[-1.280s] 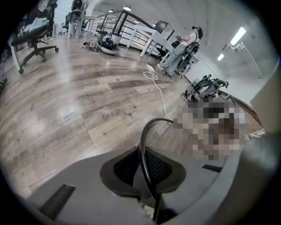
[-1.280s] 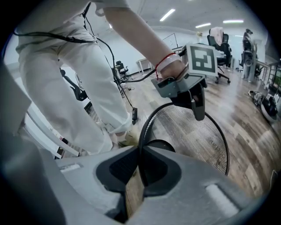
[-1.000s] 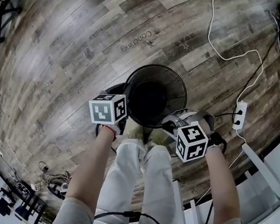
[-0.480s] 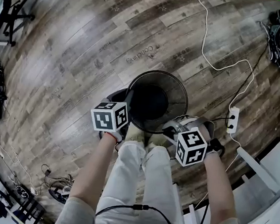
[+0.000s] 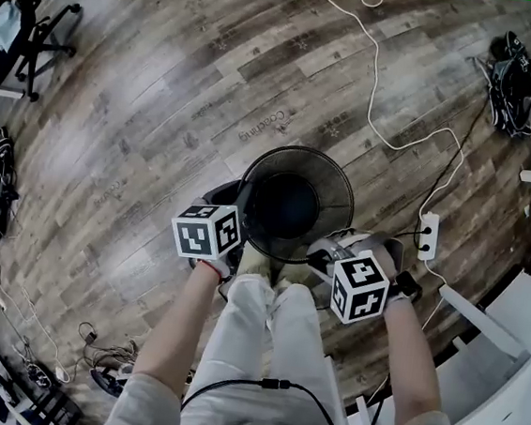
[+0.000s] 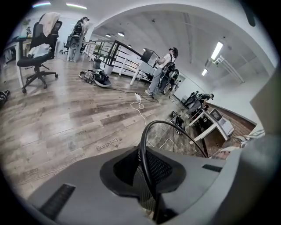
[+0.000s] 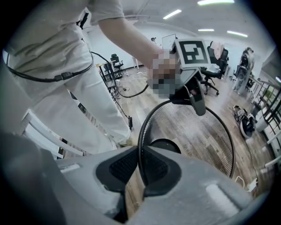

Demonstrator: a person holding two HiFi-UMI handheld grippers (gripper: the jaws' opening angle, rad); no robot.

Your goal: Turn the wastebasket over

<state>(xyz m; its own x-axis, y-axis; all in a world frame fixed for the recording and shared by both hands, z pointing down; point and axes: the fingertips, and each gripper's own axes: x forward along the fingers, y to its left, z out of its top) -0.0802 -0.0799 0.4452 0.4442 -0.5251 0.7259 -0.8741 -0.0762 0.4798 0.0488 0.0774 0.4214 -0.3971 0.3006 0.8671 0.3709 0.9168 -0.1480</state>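
Your left gripper (image 6: 146, 173) and right gripper (image 7: 141, 169) each clamp the rim of the round black wire-mesh wastebasket (image 5: 294, 205) (on opposite sides), its open mouth facing up.

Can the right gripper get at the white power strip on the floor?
Probably not: the right gripper is clamped on the rim of the black mesh wastebasket, though the white power strip lies unobstructed on the floor.

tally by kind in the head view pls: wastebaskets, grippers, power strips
wastebasket: 1
grippers: 2, the left gripper and the right gripper, each shut on the wastebasket rim
power strip: 1
total: 4
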